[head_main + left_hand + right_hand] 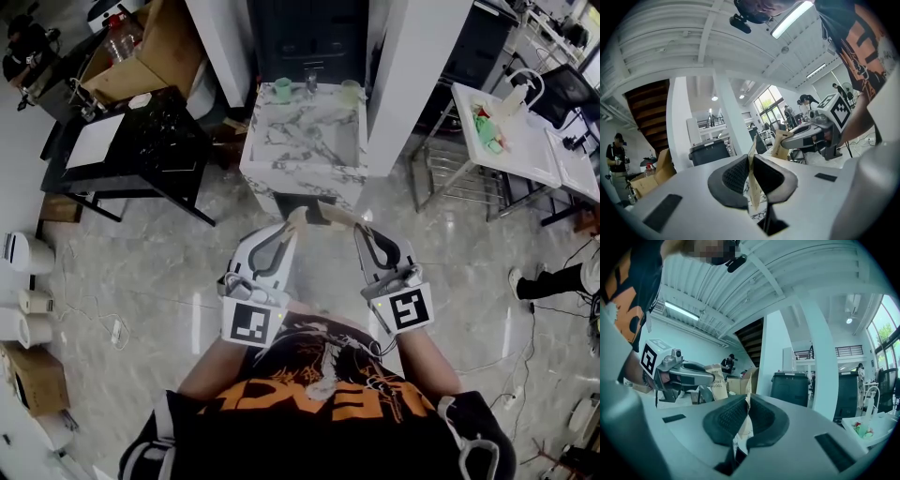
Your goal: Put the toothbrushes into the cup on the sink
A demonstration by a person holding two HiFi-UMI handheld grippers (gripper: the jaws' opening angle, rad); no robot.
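In the head view I hold both grippers close together in front of my chest, pointing toward the marble sink (pixel 281 164). My left gripper (pixel 298 217) is shut on a flat beige toothbrush pack (pixel 753 183). My right gripper (pixel 349 221) is shut on a second pack (pixel 744 423). Each gripper view shows the other gripper with its pack: the right one (pixel 787 140) and the left one (pixel 704 377). Two pale green cups stand at the sink's back edge, one on the left (pixel 282 90) and one on the right (pixel 350 91), either side of the tap (pixel 310 81).
A black table (pixel 141 141) stands left of the sink and a white table (pixel 525 141) with small items to the right. White pillars flank the sink. Cardboard boxes sit at the back left, cables lie on the floor, and a person's shoe (pixel 518 281) shows at right.
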